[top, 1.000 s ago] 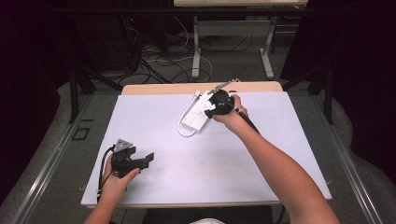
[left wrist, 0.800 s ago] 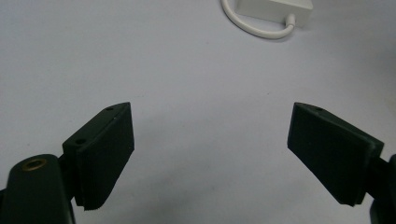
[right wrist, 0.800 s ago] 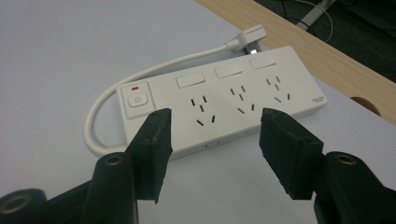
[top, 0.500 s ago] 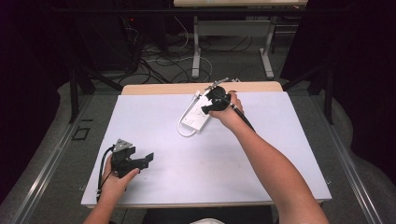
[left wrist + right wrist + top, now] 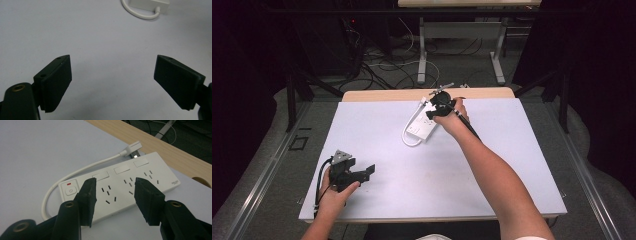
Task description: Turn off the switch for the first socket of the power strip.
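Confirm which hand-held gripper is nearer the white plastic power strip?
Right. The right hand-held gripper hangs directly over the white plastic power strip at the table's far edge, jaws apart above its sockets. The left hand-held gripper sits well away, near the front-left corner.

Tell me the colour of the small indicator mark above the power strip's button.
Red, on the white power strip just above its button; the right gripper view shows it best.

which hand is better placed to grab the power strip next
Right. The right gripper hovers just over the white power strip, jaws apart with nothing between them. The left gripper sits at the near left of the table, jaws apart, far from the strip.
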`<act>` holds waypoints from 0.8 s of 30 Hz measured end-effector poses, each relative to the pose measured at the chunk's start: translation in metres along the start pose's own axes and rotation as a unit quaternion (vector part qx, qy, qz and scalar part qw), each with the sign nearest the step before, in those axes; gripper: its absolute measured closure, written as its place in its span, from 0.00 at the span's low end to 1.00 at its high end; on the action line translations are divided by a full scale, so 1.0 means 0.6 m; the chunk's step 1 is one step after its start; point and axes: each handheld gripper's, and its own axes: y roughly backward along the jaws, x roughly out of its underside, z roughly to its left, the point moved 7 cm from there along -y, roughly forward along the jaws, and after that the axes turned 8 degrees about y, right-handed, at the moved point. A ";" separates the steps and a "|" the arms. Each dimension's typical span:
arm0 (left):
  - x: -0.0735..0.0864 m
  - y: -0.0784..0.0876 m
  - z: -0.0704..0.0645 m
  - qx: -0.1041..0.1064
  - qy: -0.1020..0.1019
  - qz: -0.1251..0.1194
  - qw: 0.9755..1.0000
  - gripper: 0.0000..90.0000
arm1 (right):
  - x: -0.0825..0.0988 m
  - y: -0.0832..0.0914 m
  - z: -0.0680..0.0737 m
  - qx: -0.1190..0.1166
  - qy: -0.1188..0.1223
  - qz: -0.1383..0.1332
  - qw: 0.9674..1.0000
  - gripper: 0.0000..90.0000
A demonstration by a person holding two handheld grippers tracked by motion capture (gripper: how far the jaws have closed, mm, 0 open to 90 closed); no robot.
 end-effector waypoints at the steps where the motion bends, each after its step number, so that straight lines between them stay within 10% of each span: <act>1: 0.000 0.001 0.001 0.000 -0.001 0.000 1.000 0.16 | 0.000 -0.002 -0.002 0.003 0.002 0.001 1.000 0.58; 24: 0.003 0.001 0.002 -0.001 0.001 0.006 1.000 0.17 | 0.003 -0.042 0.001 0.003 -0.002 0.005 1.000 0.75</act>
